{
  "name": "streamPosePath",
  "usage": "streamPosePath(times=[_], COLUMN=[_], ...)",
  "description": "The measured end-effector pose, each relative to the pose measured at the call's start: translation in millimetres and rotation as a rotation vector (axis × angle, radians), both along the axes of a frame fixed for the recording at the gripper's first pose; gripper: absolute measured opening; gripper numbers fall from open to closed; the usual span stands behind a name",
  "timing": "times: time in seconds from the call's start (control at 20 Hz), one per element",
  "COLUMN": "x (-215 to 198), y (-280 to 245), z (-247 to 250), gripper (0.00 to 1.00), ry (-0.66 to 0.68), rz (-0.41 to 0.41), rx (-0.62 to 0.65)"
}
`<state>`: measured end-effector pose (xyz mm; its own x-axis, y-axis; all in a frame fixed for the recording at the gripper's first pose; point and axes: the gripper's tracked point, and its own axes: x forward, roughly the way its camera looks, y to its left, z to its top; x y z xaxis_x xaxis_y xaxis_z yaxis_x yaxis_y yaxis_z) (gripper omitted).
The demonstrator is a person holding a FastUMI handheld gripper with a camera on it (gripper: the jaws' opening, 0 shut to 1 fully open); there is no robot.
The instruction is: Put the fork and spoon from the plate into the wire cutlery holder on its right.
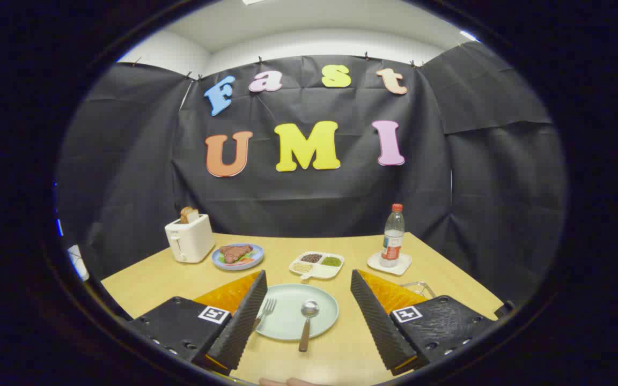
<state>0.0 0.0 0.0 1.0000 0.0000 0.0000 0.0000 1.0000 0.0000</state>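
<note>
A pale green plate (293,327) lies on the wooden table between my two fingers. A metal spoon (307,321) rests on it, bowl away from me, its handle reaching over the near rim. A metal fork (265,312) lies on the plate's left side, partly hidden by my left finger (242,321). My gripper (307,316) is open wide above the table, with nothing between the fingers but the plate below. Part of the wire cutlery holder (419,288) peeks out just beyond my right finger (379,321).
Beyond the plate stand a white divided dish of seasonings (317,265), a blue plate with meat (237,256), a white toaster holding bread (189,237) and a water bottle (392,236) on a white coaster. The table's far edge meets the black cloth wall.
</note>
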Motion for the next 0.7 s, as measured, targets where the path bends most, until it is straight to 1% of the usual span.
streamPosePath(times=[0.25,0.35,0.7], x=[-6,-8,-13], y=[1,-7,-27], z=[2,7,35], gripper=[0.94,0.94,0.94], ry=[-0.009,-0.012,-0.044], rz=[-0.011,-0.021,-0.058], rx=[0.0,0.001,-0.005])
